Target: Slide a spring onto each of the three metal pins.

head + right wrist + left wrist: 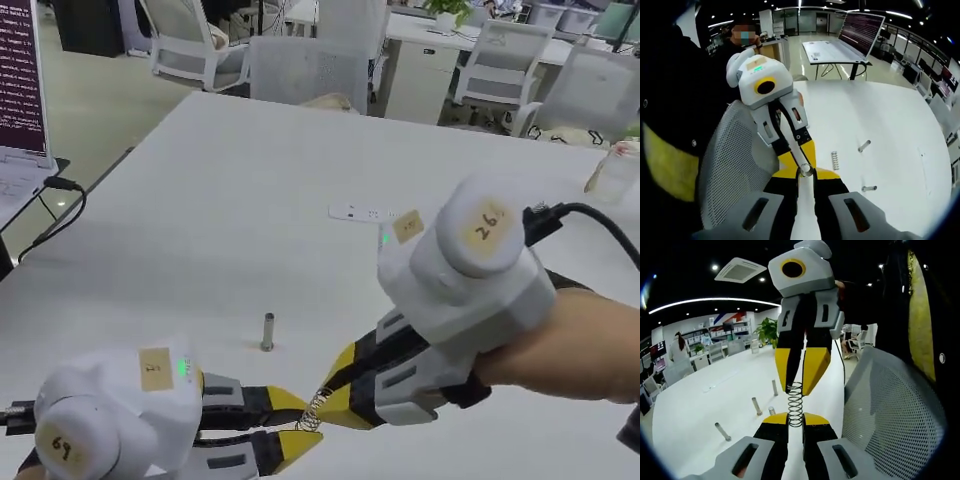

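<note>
A small metal spring (315, 408) hangs in the air between the two grippers' yellow tips, low over the white table (230, 200). My left gripper (300, 422) is shut on one end of the spring (795, 407), and my right gripper (327, 398) comes in from the right, shut on the other end. The right gripper view looks at this spring (806, 170) end-on as a ring. One metal pin (267, 332) stands upright just beyond the tips. Several pins (756, 406) stand on the table, and a second spring (835, 160) lies near two pins (864, 146).
A white strip (365, 213) lies mid-table and a clear bottle (612, 172) stands at the right edge. A black cable (62, 205) hangs off the left edge. A grey mesh chair back (890, 410) is close behind the grippers. Office chairs (190, 45) stand beyond the table.
</note>
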Demonstrator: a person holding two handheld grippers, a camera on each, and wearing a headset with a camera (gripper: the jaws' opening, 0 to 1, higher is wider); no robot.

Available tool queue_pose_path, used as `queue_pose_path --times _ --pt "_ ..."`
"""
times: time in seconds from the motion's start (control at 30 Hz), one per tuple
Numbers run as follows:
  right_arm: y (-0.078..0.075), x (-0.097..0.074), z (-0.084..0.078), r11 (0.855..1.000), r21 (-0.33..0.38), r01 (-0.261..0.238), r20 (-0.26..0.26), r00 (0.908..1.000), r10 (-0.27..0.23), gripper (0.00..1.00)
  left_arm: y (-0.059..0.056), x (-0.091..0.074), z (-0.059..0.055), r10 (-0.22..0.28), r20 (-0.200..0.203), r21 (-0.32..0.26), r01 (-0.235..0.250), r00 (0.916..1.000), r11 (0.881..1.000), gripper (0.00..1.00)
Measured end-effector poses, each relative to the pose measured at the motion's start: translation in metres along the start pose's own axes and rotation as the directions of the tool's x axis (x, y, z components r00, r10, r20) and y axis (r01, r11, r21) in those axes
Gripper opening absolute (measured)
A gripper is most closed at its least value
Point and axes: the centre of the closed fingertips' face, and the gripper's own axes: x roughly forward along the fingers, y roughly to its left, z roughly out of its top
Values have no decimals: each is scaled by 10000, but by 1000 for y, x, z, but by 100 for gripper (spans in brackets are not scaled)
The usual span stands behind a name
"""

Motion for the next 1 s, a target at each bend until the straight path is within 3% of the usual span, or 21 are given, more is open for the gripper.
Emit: queue_pose_path --times 0.3,0.67,1.0 --pt "1 5 -5 9999 -58 -111 -339 9994 109 9 -3 -1 2 -102 109 -151 104 9999 9998 2" --pt "6 11 -12 9991 -326 -281 -893 9957 251 8 -6 2 -2 -297 -115 -121 295 9995 9995 2" --pt "5 12 -13 9989 -339 -325 -1051 9940 287 8 -6 4 -3 -309 -103 -340 305 9995 9990 3"
